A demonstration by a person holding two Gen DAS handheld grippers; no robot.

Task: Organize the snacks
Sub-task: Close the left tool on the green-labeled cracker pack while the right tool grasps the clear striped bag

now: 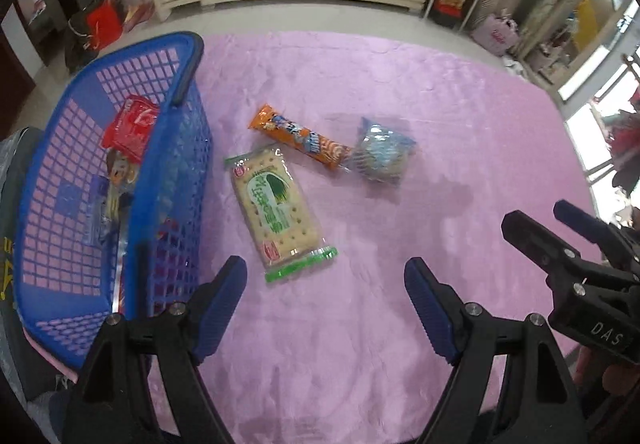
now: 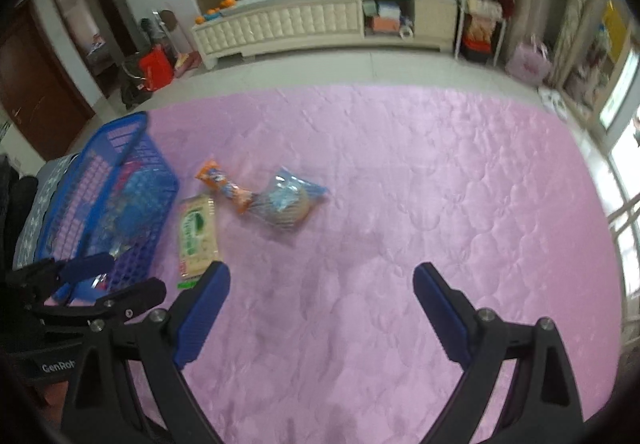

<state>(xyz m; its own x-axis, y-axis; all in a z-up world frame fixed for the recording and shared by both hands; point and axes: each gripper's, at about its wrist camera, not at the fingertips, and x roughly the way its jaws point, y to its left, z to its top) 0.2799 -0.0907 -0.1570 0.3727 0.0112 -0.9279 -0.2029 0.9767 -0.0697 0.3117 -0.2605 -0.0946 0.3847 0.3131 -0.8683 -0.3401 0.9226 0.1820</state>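
Three snacks are left on the pink quilt (image 1: pixel 400 304): a cracker packet (image 1: pixel 276 204) beside the blue basket (image 1: pixel 168 180), an orange bar (image 1: pixel 300 136) and a bun (image 1: pixel 380 156). Both the left tongs (image 1: pixel 325 304) and the right tongs (image 2: pixel 322 310) are released, empty. The slippery wrappers could be pinched badly and dropped.

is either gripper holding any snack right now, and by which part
Nothing is held: the left gripper and right gripper are both open and empty above the pink cloth.
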